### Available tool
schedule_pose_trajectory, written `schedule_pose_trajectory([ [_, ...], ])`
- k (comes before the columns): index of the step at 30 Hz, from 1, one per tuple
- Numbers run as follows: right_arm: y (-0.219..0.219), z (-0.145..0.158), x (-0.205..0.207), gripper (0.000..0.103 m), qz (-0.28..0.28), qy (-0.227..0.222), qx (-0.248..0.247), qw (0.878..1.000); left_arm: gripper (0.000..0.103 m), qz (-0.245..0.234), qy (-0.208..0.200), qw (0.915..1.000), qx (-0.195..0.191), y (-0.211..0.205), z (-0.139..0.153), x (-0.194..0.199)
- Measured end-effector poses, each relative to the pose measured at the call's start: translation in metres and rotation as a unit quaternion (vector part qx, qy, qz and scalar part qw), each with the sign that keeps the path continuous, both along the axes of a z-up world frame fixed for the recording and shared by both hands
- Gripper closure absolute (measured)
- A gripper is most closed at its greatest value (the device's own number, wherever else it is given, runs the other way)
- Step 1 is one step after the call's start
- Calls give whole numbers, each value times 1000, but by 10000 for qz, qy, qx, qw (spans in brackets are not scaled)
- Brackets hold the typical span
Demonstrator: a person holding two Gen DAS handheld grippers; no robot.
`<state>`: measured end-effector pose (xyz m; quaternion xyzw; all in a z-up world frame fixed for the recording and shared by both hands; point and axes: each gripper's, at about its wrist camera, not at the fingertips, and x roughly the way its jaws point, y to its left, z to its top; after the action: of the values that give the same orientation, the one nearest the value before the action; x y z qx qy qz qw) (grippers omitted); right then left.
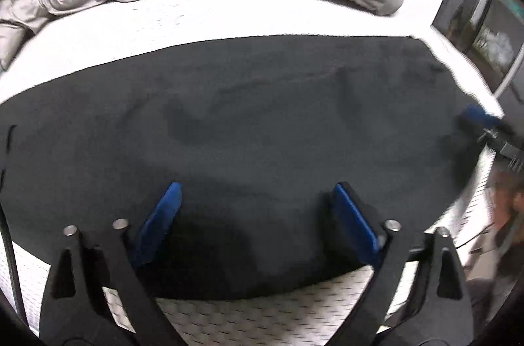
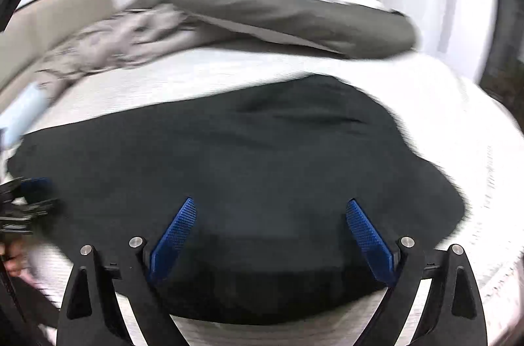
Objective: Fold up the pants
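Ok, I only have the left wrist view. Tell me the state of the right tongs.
Observer: The right tongs are open, pads spread above the black pants, gripping nothing.
Operator: Give me the pants' right end.
Observer: It lies wholly on the white mattress, with white showing beyond its edge.
Operator: Report anything else I'm missing.
Observer: A pale blue blurred object sits at the far left, near the grey duvet. I cannot tell what it is.

Black pants [image 1: 249,130], white mattress [image 1: 137,31], blue fingers [image 2: 175,236].
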<state>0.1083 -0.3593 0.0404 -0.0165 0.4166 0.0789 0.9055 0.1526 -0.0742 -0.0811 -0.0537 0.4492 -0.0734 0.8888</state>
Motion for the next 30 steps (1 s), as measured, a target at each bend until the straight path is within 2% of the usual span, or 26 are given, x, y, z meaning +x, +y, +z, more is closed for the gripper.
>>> schedule_pose_trajectory([
  [1,19,-3,2,8,261,67,69,9996,12,-146,-56,9999,-23,-7,3,1],
  [3,45,-13,6,8,633,228,89,9977,14,-317,-153,9991,234,-22,5,3],
  [5,76,-36,12,8,872,473,-269,9947,20,-446,-49,9977,505,-34,-3,11],
  [6,87,-45,14,8,932,476,-604,9927,21,-456,3,9975,544,-36,-7,14],
  [7,94,-50,15,8,946,424,-740,9919,21,-421,44,9975,557,-37,-12,17],
  [12,93,-48,14,8,800,415,-770,9929,24,-280,21,9978,595,-26,-15,23],
  [14,88,-47,-2,8,760,412,-750,9934,30,-216,70,9980,587,-15,-17,25],
  [18,85,-45,-6,8,743,426,-776,9933,45,-79,218,9976,651,5,-13,23],
  [23,81,-43,-6,7,814,431,-821,9924,45,268,306,9962,768,38,-12,20],
  [26,58,-40,-4,7,478,266,-1231,9909,45,389,334,9959,748,57,-13,19],
  [28,28,-40,1,6,-98,223,-1643,9861,45,433,344,9956,757,67,-14,16],
  [30,-3,-40,5,5,-544,325,-1509,9865,45,433,348,9957,738,74,-14,11],
])
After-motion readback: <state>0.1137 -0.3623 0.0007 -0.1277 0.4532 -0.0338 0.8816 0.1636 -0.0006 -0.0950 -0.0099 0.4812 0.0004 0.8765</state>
